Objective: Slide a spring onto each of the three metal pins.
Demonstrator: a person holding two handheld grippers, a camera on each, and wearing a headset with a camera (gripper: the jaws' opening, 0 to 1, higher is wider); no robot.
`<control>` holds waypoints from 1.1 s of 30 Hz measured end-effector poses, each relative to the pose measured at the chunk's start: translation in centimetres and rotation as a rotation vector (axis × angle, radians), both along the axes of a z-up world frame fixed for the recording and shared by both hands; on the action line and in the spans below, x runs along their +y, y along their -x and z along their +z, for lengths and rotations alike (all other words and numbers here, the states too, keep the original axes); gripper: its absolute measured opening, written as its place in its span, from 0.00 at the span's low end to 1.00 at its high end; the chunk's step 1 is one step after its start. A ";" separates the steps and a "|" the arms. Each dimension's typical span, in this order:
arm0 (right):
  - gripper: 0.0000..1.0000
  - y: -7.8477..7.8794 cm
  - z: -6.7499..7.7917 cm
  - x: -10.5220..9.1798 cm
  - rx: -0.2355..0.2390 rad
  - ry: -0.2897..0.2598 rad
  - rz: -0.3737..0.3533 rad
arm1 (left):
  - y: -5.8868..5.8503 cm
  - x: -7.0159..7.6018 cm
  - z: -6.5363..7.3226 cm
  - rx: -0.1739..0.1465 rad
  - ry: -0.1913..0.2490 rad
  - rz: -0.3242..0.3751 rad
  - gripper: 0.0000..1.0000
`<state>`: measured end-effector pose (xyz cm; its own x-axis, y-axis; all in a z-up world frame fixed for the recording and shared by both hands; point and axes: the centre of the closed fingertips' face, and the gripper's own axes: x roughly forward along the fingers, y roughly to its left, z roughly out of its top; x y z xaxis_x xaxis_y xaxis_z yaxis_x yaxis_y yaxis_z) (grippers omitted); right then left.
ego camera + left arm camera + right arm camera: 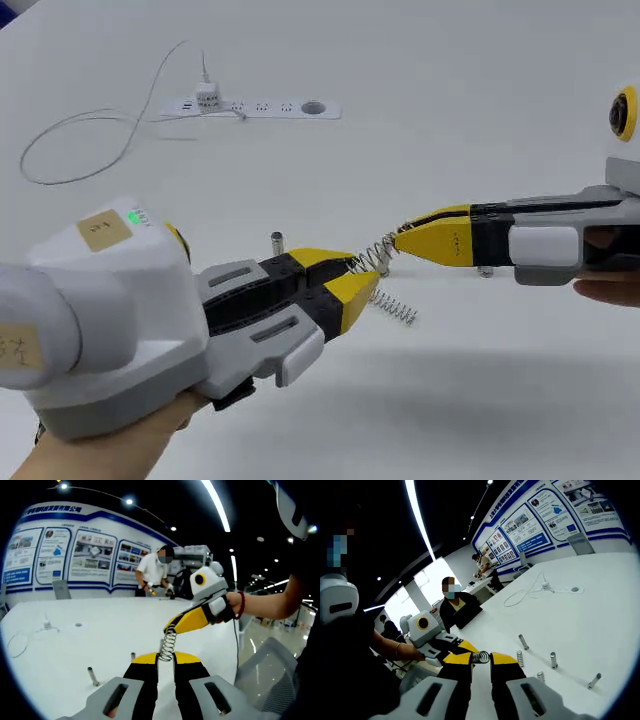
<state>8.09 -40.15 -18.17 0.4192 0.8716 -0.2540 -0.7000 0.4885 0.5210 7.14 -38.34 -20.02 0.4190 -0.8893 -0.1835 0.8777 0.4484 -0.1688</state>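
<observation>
- The left gripper (362,272) comes in from the lower left of the head view. Its yellow jaws are closed down to a narrow slit and pinch one end of a spring (377,255).
- The right gripper (401,234) reaches in from the right. Its jaw tips are drawn nearly together on the spring's other end, which its own view shows sitting between the yellow pads.
- The spring hangs in the air between the two sets of tips, stretched and bowed, clear of the white table (480,120).
- Just below the left gripper's tips a second spring (395,308) lies flat on the table.
- In the right gripper view a third spring (540,676) sits a little further out; from here I can't say whether it stands or lies.
- Three metal pins (553,660) stand in a row beyond the jaws, all bare. The nearest one in the head view is just behind the left gripper.
- Well back on the table lies a power strip (250,107) with a looped white cable (70,150).
</observation>
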 end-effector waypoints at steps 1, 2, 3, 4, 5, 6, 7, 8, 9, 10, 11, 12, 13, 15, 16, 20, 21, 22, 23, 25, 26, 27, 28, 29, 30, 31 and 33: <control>0.14 0.0 0.0 0.0 -0.002 0.001 0.000 | 0.0 0.0 0.0 0.000 -0.002 -0.001 0.11; 0.14 0.0 0.1 0.1 -0.008 0.004 0.000 | 0.0 -0.1 -0.1 0.000 -0.005 -0.002 0.11; 0.14 0.1 0.1 0.2 -0.010 0.008 0.001 | 0.1 -0.1 -0.2 -0.001 -0.011 -0.002 0.11; 0.14 0.1 0.1 0.3 -0.013 0.014 0.003 | 0.1 -0.1 -0.2 -0.001 -0.013 -0.003 0.11; 0.14 0.1 0.1 0.4 -0.023 0.023 0.007 | 0.1 -0.1 -0.3 -0.001 -0.016 -0.003 0.11; 0.14 0.2 0.1 0.4 -0.023 0.027 0.008 | 0.1 -0.1 -0.3 0.000 -0.019 -0.003 0.11; 0.14 0.2 0.1 0.4 -0.024 0.028 0.008 | 0.1 -0.1 -0.4 0.003 -0.018 -0.004 0.11; 0.14 0.1 0.1 0.3 -0.028 0.029 0.009 | 0.2 -0.1 -0.4 0.004 -0.019 -0.006 0.11; 0.13 0.1 0.1 0.3 -0.031 0.029 0.010 | 0.2 -0.1 -0.4 0.002 -0.021 -0.006 0.11; 0.13 0.0 0.2 0.3 -0.036 0.029 0.011 | 0.2 -0.2 -0.5 0.001 -0.029 -0.009 0.11; 0.12 0.0 0.3 0.3 -0.047 0.028 0.011 | 0.2 -0.2 -0.6 0.001 -0.033 -0.010 0.11; 0.12 0.0 0.3 0.3 -0.055 0.036 0.012 | 0.2 -0.3 -0.5 0.001 -0.029 -0.011 0.11; 0.12 0.0 0.3 0.4 -0.055 0.038 0.019 | 0.2 -0.3 -0.6 0.001 -0.035 -0.011 0.11; 0.12 0.1 0.4 0.4 -0.070 0.053 0.025 | 0.2 -0.3 -0.7 -0.003 -0.041 -0.012 0.11; 0.12 0.1 0.4 0.5 -0.074 0.056 0.029 | 0.2 -0.4 -0.7 -0.002 -0.042 -0.012 0.11; 0.11 0.0 0.5 0.4 -0.083 0.060 0.022 | 0.2 -0.5 -0.7 -0.003 -0.048 -0.015 0.12; 0.11 -0.1 0.6 0.3 -0.084 0.057 0.020 | 0.2 -0.5 -0.7 -0.005 -0.054 -0.015 0.11; 0.11 -0.1 0.6 0.3 -0.083 0.058 0.019 | 0.1 -0.5 -0.7 -0.010 -0.054 -0.014 0.11; 0.11 -0.1 0.7 0.3 -0.088 0.059 0.017 | 0.1 -0.5 -0.7 -0.016 -0.062 -0.013 0.12; 0.11 -0.4 0.8 0.1 -0.094 0.065 0.006 | 0.0 -0.4 -0.9 -0.016 -0.082 -0.014 0.15; 0.11 -0.4 0.8 0.0 -0.094 0.066 0.003 | 0.1 -0.4 -1.0 -0.019 -0.088 -0.015 0.17; 0.11 -0.6 0.8 -0.2 -0.099 0.070 -0.005 | 0.1 -0.4 -1.1 -0.020 -0.092 -0.015 0.18; 0.11 -0.7 0.9 -0.5 -0.107 0.079 -0.014 | 0.1 -0.3 -1.2 -0.017 -0.098 -0.016 0.20; 0.11 -0.8 0.9 -0.6 -0.108 0.085 -0.018 | 0.1 -0.2 -1.2 -0.016 -0.100 -0.015 0.21; 0.11 -0.9 0.9 -0.9 -0.111 0.096 -0.027 | 0.2 -0.1 -1.3 -0.009 -0.104 -0.012 0.23; 0.11 -1.0 0.9 -1.1 -0.115 0.103 -0.033 | 0.2 0.0 -1.4 -0.005 -0.110 -0.011 0.26; 0.11 -1.3 0.8 -1.8 -0.127 0.128 -0.047 | 0.2 0.2 -1.6 -0.014 -0.131 -0.008 0.32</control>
